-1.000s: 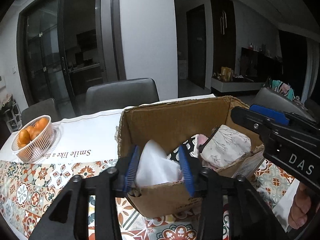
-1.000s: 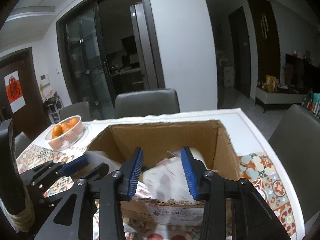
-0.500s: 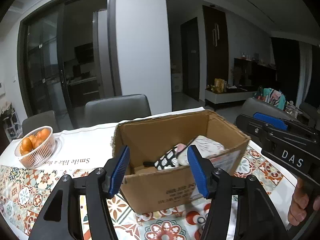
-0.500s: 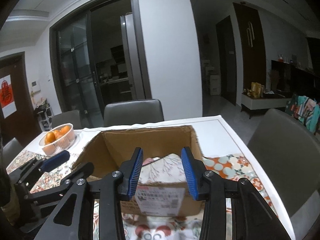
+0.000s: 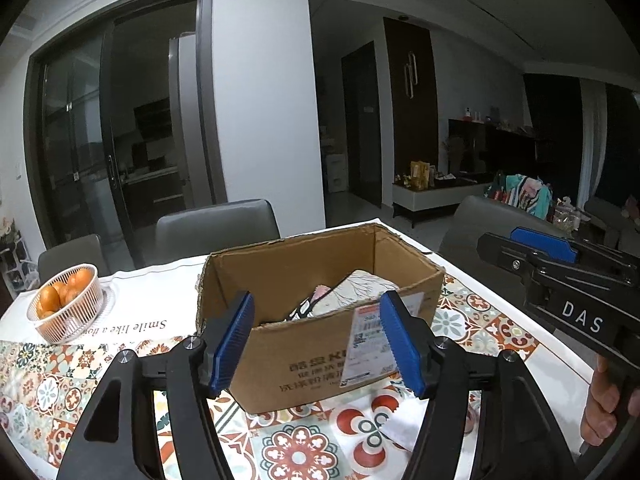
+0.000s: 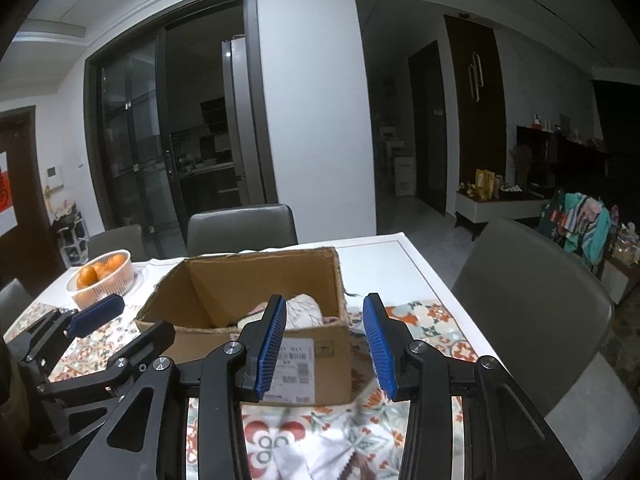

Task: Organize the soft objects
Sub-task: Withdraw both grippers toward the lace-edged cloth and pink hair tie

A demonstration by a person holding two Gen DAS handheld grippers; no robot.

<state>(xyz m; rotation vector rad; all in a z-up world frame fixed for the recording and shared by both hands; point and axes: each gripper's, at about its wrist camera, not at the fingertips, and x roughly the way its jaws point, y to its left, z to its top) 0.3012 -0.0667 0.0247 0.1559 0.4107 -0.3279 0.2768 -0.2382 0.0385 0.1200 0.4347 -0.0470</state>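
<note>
Soft objects, a folded cloth with a branch print (image 5: 362, 292) and a darker patterned piece (image 5: 304, 312) beside it, lie inside the cardboard box (image 5: 312, 364) on the table (image 5: 472, 320).

Left wrist view: the left gripper (image 5: 316, 344) hangs in front of the box's near wall, pointing slightly downward. Its jaws are opening, and nothing is between them; the box only shows through the gap. The cloths lie ahead of and beyond the jaws, over the near rim, toward the box's right half. The box's long axis runs from near-left to far-right across this view. A basket of oranges (image 5: 66, 304) stands well apart on the left. The right gripper (image 5: 560, 264) enters from the right edge, held by a hand (image 5: 608, 404).

Right wrist view: the right gripper (image 6: 326, 344) has its jaws at a moderate gap, empty, with the box's labelled wall behind them. The branch-print cloth (image 6: 304, 312) sits just past the rim, nearly straight ahead, so this hand looks better lined up. Any reach inside must clear the near wall first. A grey chair (image 6: 528, 300) stands to the right.
</note>
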